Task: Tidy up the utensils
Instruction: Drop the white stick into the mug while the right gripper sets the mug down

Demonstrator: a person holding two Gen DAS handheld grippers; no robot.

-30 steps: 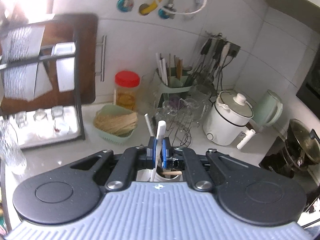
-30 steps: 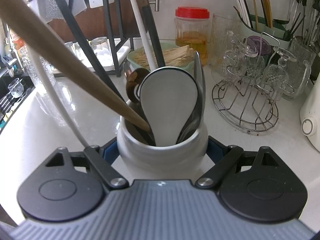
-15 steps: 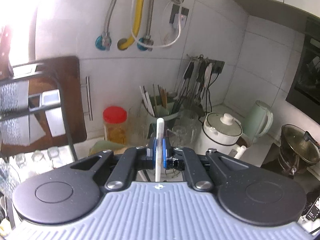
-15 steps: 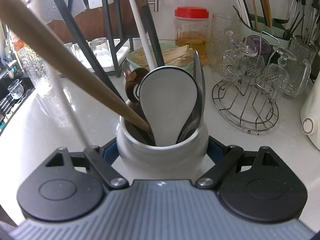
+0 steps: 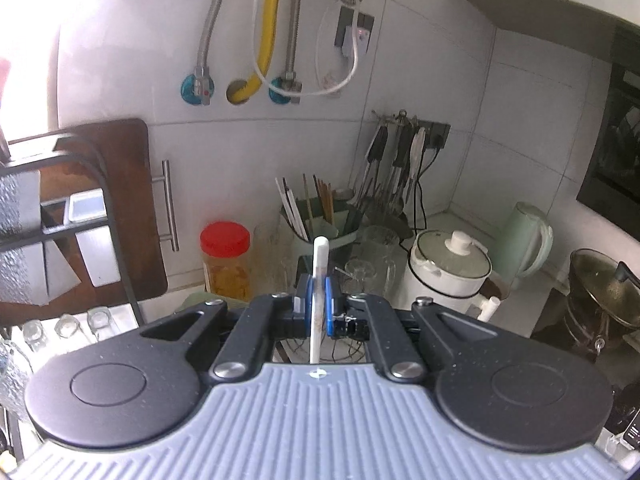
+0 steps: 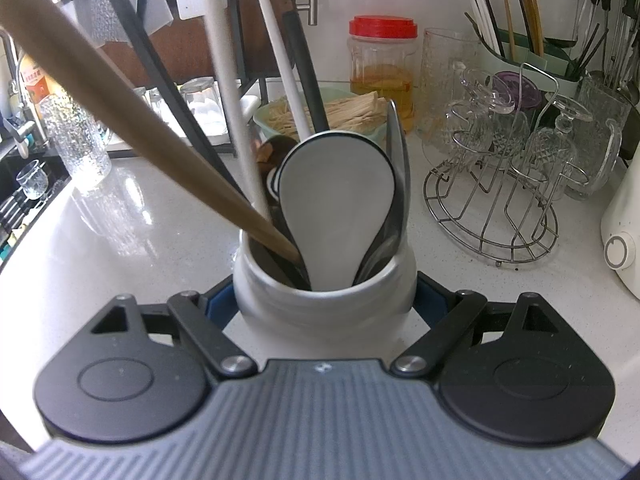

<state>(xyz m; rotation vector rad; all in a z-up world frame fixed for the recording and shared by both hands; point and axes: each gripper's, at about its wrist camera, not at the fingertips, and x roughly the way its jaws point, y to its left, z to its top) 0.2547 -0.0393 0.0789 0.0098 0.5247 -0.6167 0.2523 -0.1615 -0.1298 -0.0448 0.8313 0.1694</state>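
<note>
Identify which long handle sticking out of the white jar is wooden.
The thick brown handle leaning far left out of the jar is wooden; the white stick and black handle stand nearly upright.

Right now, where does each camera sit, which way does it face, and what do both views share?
Left wrist: on the left gripper, raised, facing the tiled wall corner; its fingers pinch a white stick.
Right wrist: on the right gripper, angled down at the counter; its fingers clamp a white crock of utensils.
Shared: red-lid jar, chopstick holder.
</note>
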